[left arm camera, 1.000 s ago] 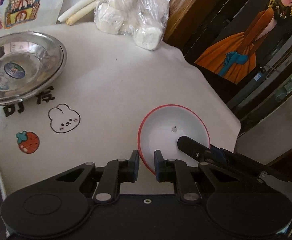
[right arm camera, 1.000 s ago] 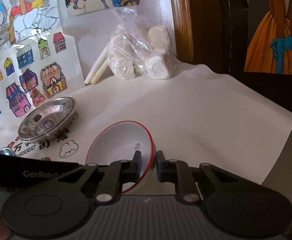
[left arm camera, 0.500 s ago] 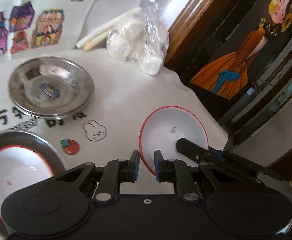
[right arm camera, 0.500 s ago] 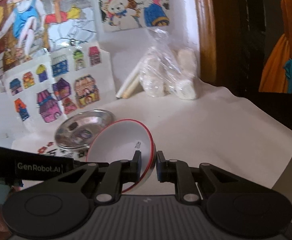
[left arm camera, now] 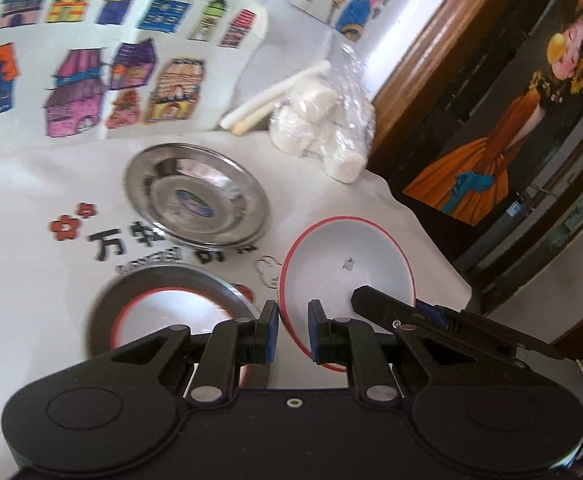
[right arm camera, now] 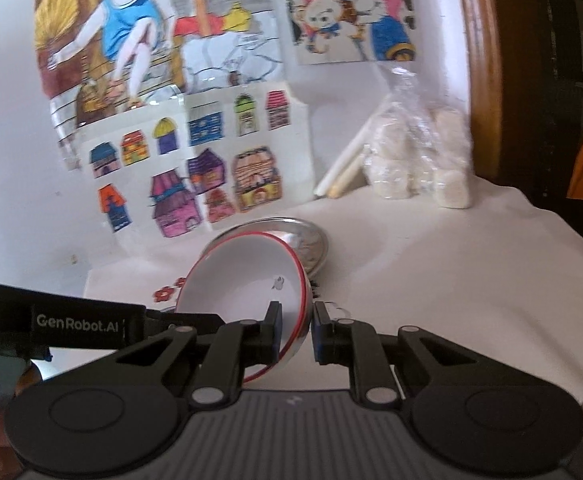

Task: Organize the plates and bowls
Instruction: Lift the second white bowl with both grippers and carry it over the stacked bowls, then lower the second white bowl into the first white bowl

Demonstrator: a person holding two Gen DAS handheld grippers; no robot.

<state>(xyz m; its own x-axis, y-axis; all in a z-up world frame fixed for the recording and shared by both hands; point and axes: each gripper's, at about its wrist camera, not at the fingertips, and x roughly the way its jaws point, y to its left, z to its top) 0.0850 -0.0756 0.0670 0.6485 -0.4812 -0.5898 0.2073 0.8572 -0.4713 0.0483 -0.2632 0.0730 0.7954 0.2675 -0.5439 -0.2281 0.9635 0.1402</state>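
Red-rimmed bowl (left arm camera: 347,256) rim-pinched by both claws, left (left arm camera: 293,330) marked "GenRobot.AI", right (right arm camera: 296,330).

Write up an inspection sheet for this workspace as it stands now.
Surface: white printed cloth over the table.
Job's things: white red-rimmed bowl held off the cloth by both claws; steel plate empty on the cloth; second red-rimmed bowl sitting in a steel plate.
Clutter: plastic bag of white lumps; two pale sticks beside it.
Grippers: left claw pinches the bowl's near rim; right claw pinches its opposite rim.
Cables: nothing seen.
Surroundings: coloured drawings on the wall; wooden frame; painting of an orange dress.
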